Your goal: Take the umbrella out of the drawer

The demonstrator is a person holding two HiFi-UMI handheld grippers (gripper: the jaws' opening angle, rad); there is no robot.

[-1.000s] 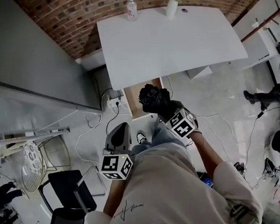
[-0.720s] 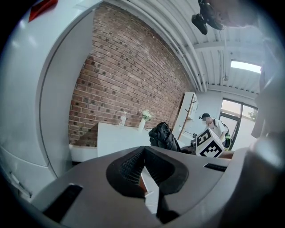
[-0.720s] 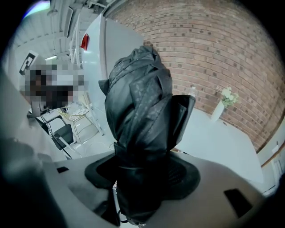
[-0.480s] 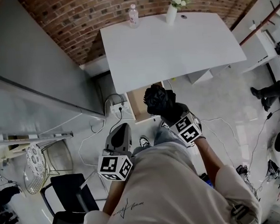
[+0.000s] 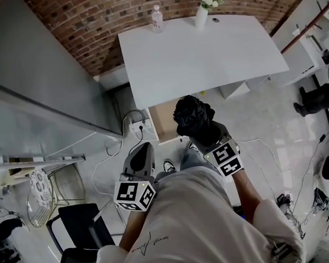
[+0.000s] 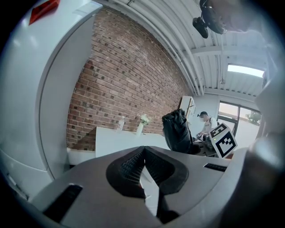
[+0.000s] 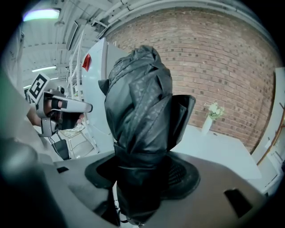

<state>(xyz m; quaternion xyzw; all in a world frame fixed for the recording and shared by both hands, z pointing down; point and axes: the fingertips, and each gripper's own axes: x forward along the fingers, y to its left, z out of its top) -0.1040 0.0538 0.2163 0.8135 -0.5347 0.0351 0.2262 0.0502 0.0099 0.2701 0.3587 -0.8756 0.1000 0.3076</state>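
one umbrella (image 5: 192, 116), one bottle (image 5: 157, 18), one vase (image 5: 201, 18)

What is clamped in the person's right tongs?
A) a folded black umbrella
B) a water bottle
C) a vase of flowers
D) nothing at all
A: in the right gripper view the right tongs are closed around the lower part of the umbrella, whose bunched black fabric rises above them.
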